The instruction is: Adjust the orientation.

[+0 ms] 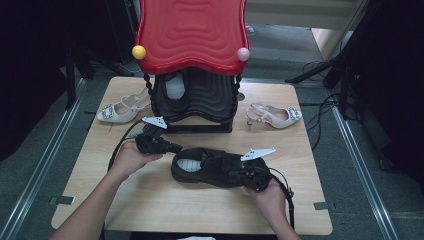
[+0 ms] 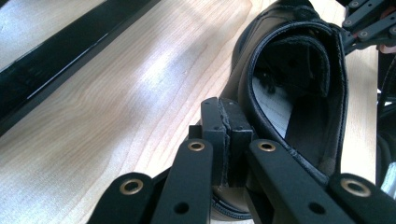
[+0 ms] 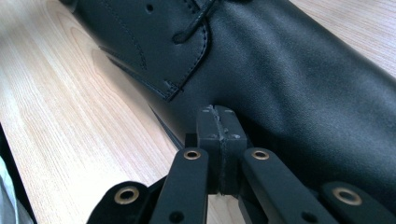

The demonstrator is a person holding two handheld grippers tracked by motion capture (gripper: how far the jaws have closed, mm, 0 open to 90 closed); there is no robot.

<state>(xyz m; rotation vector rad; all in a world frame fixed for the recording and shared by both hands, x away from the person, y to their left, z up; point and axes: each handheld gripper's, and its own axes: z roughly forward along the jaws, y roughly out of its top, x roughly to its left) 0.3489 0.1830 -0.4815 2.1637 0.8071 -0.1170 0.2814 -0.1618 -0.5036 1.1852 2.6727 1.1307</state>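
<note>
A black leather lace-up shoe (image 1: pixel 207 167) lies on its sole in the middle of the wooden table (image 1: pixel 150 200), heel opening to the left. My left gripper (image 1: pixel 177 148) is shut and empty. In the left gripper view its closed pads (image 2: pixel 226 126) rest against the outside of the shoe's heel collar (image 2: pixel 299 93). My right gripper (image 1: pixel 242 173) is shut too. In the right gripper view its joined pads (image 3: pixel 219 123) press on the smooth toe side of the shoe (image 3: pixel 289 70), just below the lacing.
A red wavy-topped black stand (image 1: pixel 192 35) rises at the back, with another dark shoe (image 1: pixel 175 90) inside it. A white heeled shoe (image 1: pixel 120 111) lies back left and a second one (image 1: pixel 274 116) back right. Cables trail from both grippers over the table.
</note>
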